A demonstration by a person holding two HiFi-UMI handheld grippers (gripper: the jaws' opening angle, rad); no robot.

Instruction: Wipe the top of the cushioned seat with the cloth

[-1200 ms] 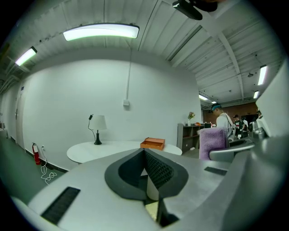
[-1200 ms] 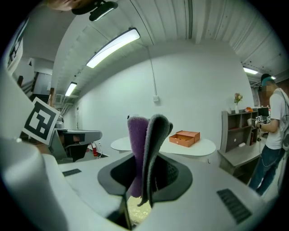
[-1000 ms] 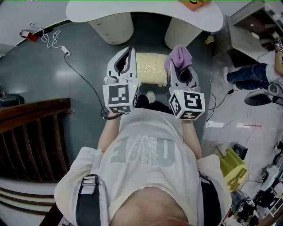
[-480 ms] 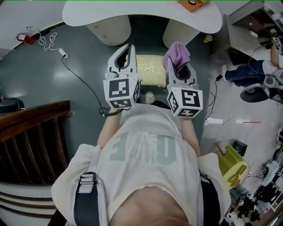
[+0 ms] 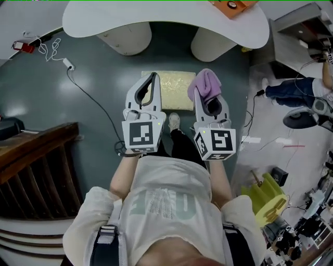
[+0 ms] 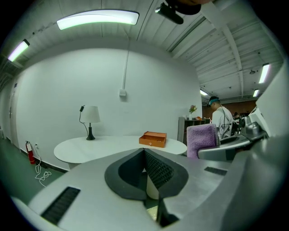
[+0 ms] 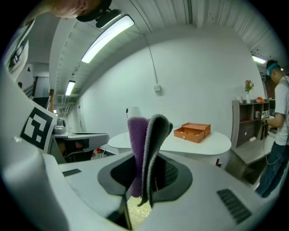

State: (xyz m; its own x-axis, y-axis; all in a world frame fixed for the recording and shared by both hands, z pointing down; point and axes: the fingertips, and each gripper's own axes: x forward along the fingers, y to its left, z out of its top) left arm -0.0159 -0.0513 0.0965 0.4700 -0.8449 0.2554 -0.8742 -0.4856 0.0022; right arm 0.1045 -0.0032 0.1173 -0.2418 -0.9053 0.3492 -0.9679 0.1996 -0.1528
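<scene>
Left gripper (image 5: 152, 78): jaws clenched, pads meeting tip to tip, nothing between them in the left gripper view. Right gripper (image 5: 207, 89): jaws closed on the cloth (image 5: 204, 83), a purple folded piece gripped near its lower edge; in the right gripper view it stands upright out of the jaws, one face purple, the other greyer, the top fold curling over. Both grippers held side by side and pointing forward, away from the person's body. Cushioned seat (image 5: 178, 89) sits on the dark floor (image 5: 99, 62) just ahead of the person, showing between the two grippers; pale yellow, patterned top facing up. Its long axis seems to run left to right across the person's front, though each gripper covers one end of it, so the full outline is not certain. The cloth overlaps the seat's right end in the head view; contact cannot be told from there. A shoe (image 5: 174, 120) shows just this side of the seat. Beyond the seat, a white desk (image 5: 130, 18) on two round pedestals carries an orange box (image 5: 232, 5) and a lamp (image 6: 90, 119). A white cable (image 5: 86, 91) trails over the floor at left, wooden railing (image 5: 36, 156) nearer left, a second person (image 5: 296, 88) at far right
</scene>
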